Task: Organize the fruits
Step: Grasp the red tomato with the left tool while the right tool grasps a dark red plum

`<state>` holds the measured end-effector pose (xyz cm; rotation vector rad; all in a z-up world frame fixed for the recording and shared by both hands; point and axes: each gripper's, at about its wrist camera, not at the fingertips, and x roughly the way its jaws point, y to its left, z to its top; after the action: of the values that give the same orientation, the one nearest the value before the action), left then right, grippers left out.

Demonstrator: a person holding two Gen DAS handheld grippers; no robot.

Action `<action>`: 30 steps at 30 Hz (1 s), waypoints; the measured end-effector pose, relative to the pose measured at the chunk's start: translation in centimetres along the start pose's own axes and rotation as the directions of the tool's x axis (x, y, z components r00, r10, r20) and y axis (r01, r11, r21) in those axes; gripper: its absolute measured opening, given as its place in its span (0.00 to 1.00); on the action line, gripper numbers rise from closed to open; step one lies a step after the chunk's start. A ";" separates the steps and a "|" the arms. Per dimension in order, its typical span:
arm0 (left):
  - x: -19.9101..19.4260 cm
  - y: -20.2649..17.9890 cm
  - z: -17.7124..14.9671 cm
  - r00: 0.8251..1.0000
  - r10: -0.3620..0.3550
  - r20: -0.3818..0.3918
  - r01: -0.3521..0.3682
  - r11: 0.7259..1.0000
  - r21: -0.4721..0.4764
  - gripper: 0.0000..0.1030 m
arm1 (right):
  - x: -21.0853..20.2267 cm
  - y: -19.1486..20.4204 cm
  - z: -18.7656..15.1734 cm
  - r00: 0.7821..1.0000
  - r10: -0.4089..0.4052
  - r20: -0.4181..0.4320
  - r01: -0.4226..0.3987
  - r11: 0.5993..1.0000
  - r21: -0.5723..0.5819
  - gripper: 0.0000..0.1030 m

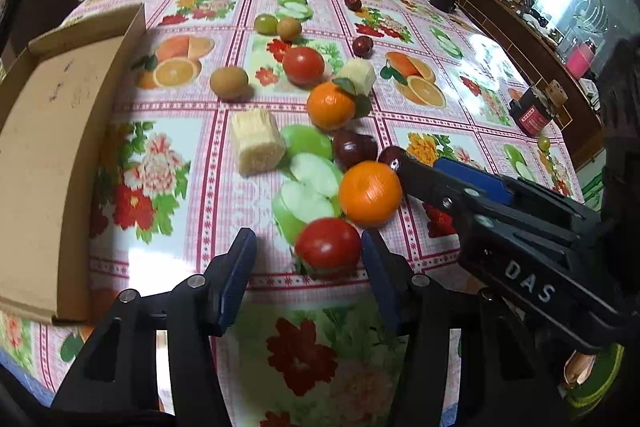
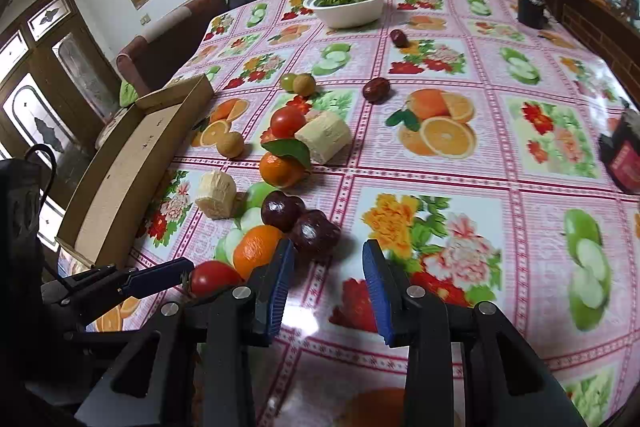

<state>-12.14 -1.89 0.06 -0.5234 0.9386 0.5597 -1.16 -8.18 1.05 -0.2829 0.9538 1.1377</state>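
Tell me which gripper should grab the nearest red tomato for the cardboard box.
Left. The left gripper is open with the near tomato sitting just ahead between its fingertips, and the cardboard box lies on its side. The right gripper points past the orange, with nothing between its fingers.

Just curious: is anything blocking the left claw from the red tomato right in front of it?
No. The near tomato sits just beyond the open left claw, with only bare tablecloth before it.
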 end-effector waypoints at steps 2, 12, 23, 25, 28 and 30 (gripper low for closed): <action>0.1 0.3 0.2 1.000 -0.018 -0.003 0.018 1.000 -0.005 0.52 | 0.4 0.0 0.4 1.000 -0.004 -0.003 0.004 1.000 -0.002 0.35; 0.6 -0.3 0.2 0.997 -0.077 -0.002 0.077 0.996 0.035 0.50 | 2.4 -0.6 1.3 0.993 0.110 -0.033 -0.109 0.993 0.038 0.32; -0.3 -0.7 -0.2 0.997 -0.076 0.011 0.075 0.996 0.053 0.28 | 0.9 -0.5 0.4 0.997 0.071 -0.006 -0.071 0.997 0.036 0.25; -0.7 -0.4 -0.3 0.998 -0.064 0.019 0.063 0.997 0.046 0.28 | 0.2 -0.7 0.3 0.998 0.065 0.004 -0.065 0.997 0.044 0.25; -1.5 0.4 -0.3 0.998 -0.052 0.032 0.051 0.998 0.027 0.28 | -0.9 -0.8 0.4 0.999 0.045 0.025 -0.046 0.998 0.040 0.25; -2.2 1.0 -0.4 0.998 -0.039 0.048 0.038 0.999 0.015 0.28 | -1.5 -0.5 0.5 0.998 0.043 0.037 -0.044 0.998 0.035 0.25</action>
<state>-14.04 -1.89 1.63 -0.5117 0.8842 0.5286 -0.58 -9.05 2.37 -0.2127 0.9513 1.1604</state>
